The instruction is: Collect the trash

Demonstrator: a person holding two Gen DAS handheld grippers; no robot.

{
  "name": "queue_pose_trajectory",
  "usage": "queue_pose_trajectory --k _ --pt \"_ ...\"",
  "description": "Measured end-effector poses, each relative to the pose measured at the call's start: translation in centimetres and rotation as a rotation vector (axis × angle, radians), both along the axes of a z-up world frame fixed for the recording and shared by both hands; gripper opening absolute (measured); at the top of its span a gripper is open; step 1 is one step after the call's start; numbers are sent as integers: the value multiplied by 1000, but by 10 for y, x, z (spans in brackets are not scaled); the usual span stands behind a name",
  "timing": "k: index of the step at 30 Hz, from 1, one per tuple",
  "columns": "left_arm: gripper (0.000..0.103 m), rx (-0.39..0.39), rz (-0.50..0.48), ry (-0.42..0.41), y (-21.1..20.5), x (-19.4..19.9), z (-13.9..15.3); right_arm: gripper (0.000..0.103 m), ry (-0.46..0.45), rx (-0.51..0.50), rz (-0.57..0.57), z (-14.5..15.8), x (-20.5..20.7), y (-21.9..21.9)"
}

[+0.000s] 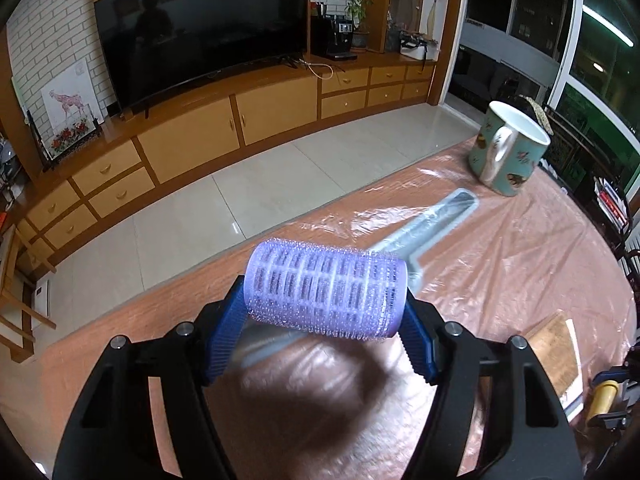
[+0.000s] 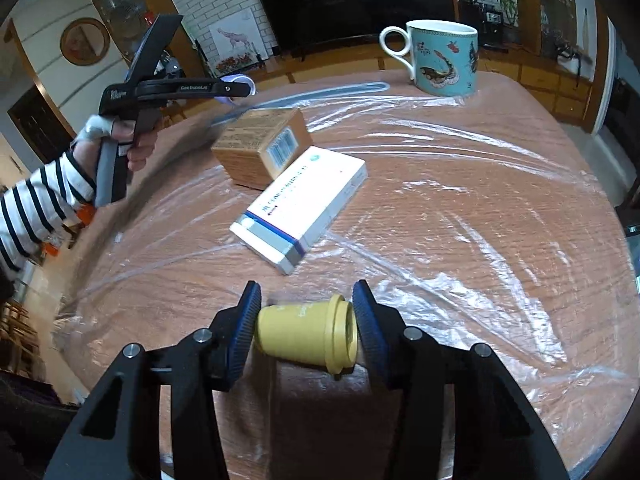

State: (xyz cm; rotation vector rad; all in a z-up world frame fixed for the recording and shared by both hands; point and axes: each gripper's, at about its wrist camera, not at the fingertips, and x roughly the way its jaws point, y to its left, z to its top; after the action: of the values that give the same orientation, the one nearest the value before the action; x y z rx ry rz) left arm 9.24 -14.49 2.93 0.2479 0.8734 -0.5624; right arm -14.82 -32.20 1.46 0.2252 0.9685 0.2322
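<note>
My left gripper (image 1: pixel 326 312) is shut on a purple hair roller (image 1: pixel 326 290), held end to end between the blue pads above the table. The left gripper also shows in the right wrist view (image 2: pixel 236 88), up at the far left, with the roller's end (image 2: pixel 240 82) peeking out. My right gripper (image 2: pixel 306 320) is shut on a small yellow bottle (image 2: pixel 308 332) lying sideways between the pads, just above the plastic-covered table (image 2: pixel 460 220).
A white medicine box (image 2: pixel 304 208) and a brown carton (image 2: pixel 264 144) lie mid-table. A teal mug (image 2: pixel 444 56) stands at the far edge; it also shows in the left wrist view (image 1: pixel 508 148). A grey comb (image 1: pixel 436 224) lies under the roller. The floor and TV cabinet lie beyond.
</note>
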Motion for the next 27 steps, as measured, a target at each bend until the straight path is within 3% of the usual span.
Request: queue_pose_trajectory --k 7,14,27 --pt "70 -29 53 -10 13 -34 12 47 4 -2 9 1 -1 2" --pt "70 -15 80 -46 17 -96 17 47 17 -15 9 0 0 5" --pt "70 -39 177 -19 26 -178 14 47 37 -36 -7 1 -5 13"
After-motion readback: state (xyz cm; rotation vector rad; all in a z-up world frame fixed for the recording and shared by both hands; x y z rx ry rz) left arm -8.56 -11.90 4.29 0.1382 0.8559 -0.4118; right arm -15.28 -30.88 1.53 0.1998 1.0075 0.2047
